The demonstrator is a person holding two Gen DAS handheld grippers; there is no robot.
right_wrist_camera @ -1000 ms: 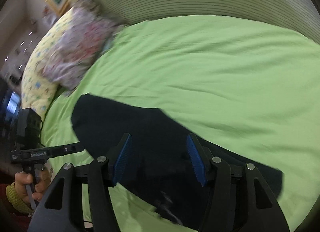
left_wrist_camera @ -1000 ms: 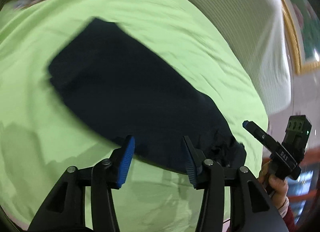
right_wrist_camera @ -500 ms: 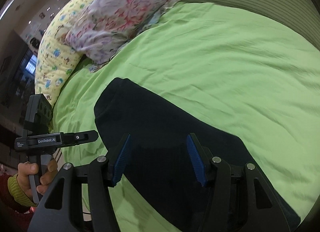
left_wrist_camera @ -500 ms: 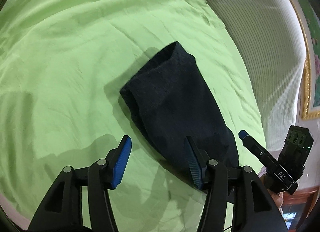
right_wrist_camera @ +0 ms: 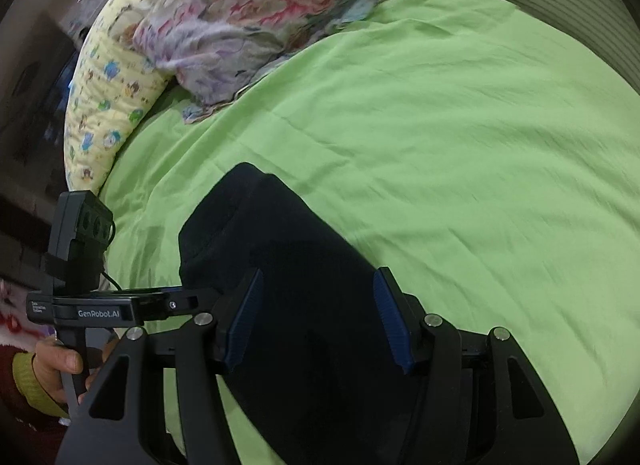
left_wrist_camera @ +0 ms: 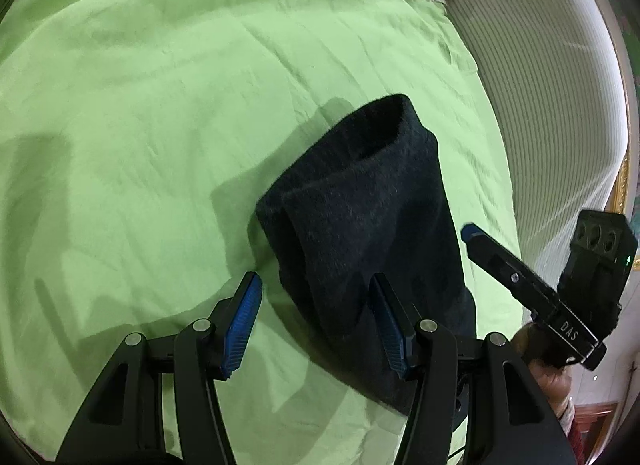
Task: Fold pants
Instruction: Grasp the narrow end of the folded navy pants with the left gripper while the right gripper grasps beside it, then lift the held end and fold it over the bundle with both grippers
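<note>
Dark navy pants point(left_wrist_camera: 368, 205) lie folded into a long narrow bundle on the green sheet point(left_wrist_camera: 160, 125). My left gripper point(left_wrist_camera: 316, 285) hovers open over the bundle's near left edge. One blue pad is above the cloth, the other above the sheet, and neither presses on anything. Its jaws stand a little wider than a second ago. My right gripper point(right_wrist_camera: 318, 281) is open above the same pants point(right_wrist_camera: 304, 249), with dark cloth under both pads but nothing pinched. Each view shows the other gripper at its side: the right gripper point(left_wrist_camera: 468, 231) and the left gripper point(right_wrist_camera: 192, 301).
A floral pillow point(right_wrist_camera: 256, 21) and a yellow patterned pillow point(right_wrist_camera: 108, 77) lie at the bed's far end. A ribbed white headboard point(left_wrist_camera: 540, 105) borders the sheet. A hand in a yellow cuff point(right_wrist_camera: 56, 361) holds the left gripper's handle.
Both grippers have rolled and come lower over the bed. The pants now show as a narrow bundle seen lengthwise, and the pillows have come into the right wrist view. The left jaws stand slightly wider.
</note>
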